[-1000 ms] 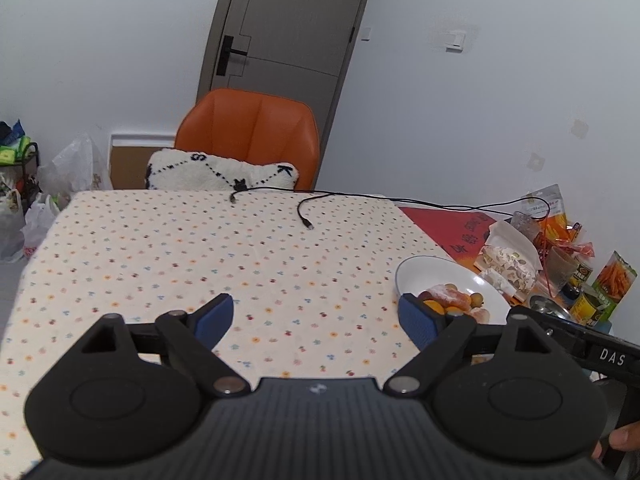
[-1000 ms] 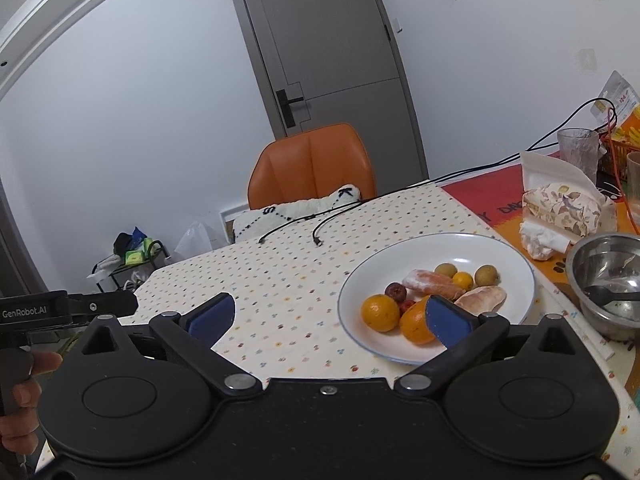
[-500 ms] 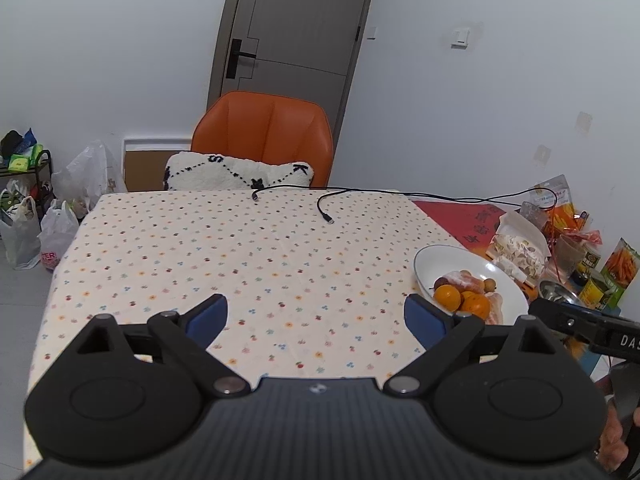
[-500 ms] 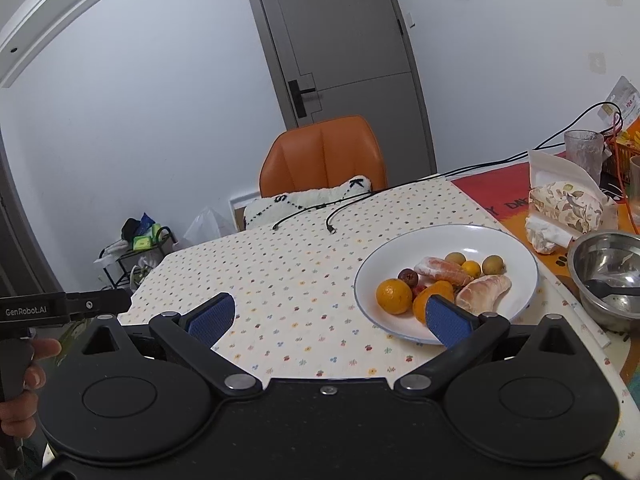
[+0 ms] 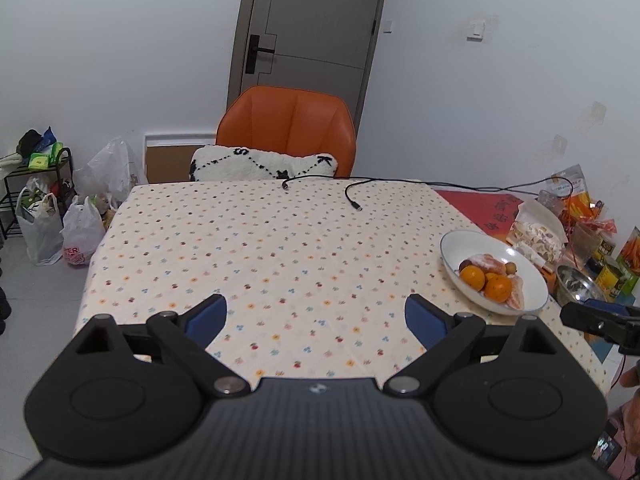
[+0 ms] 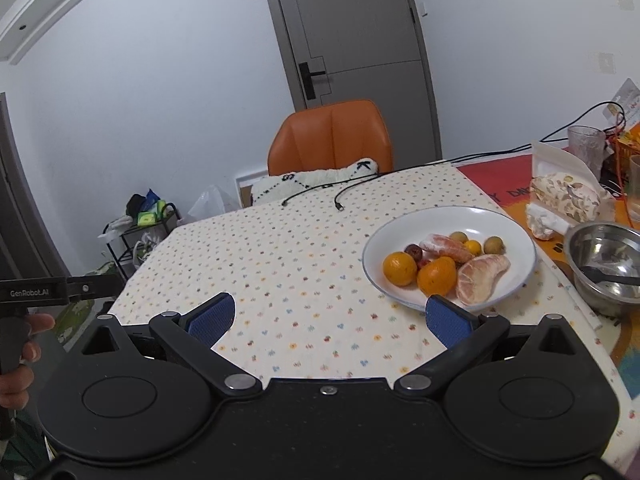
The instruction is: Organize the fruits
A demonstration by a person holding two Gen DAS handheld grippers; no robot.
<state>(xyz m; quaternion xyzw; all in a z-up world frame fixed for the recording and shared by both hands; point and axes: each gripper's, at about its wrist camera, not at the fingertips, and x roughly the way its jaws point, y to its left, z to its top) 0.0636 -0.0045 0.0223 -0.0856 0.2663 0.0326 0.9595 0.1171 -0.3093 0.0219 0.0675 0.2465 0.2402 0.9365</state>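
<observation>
While both grippers hover above the near edge of the table (image 5: 280,248), neither holds anything. Left gripper (image 5: 316,314): jaws spread wide, only flowered tablecloth between the blue pads. Right gripper (image 6: 328,318): jaws likewise wide apart, nothing between them.

White plate (image 6: 516,236) sits on the table ahead and to the right of the right jaws; its near rim lies just beyond the right-hand blue pad (image 6: 448,322), which overlaps the rim in this view; contact cannot be judged. From the left wrist view the plate (image 5: 456,248) is well off to the right of the left jaws.

Plate contents, all grouped together:
- two whole oranges (image 6: 399,268), side by side, nearest the jaws
- large peeled citrus segment (image 6: 482,278), right of the oranges
- second peeled segment (image 6: 446,246), behind them
- dark red fruit (image 6: 413,251), small yellow-green fruits (image 6: 493,245) at the back

Steel bowl (image 6: 604,264) with a spoon stands right of the plate. Two loose cable ends (image 5: 354,200) lie on the far side of the table. Orange chair (image 5: 288,136) with a white cushion stands beyond the far edge.
</observation>
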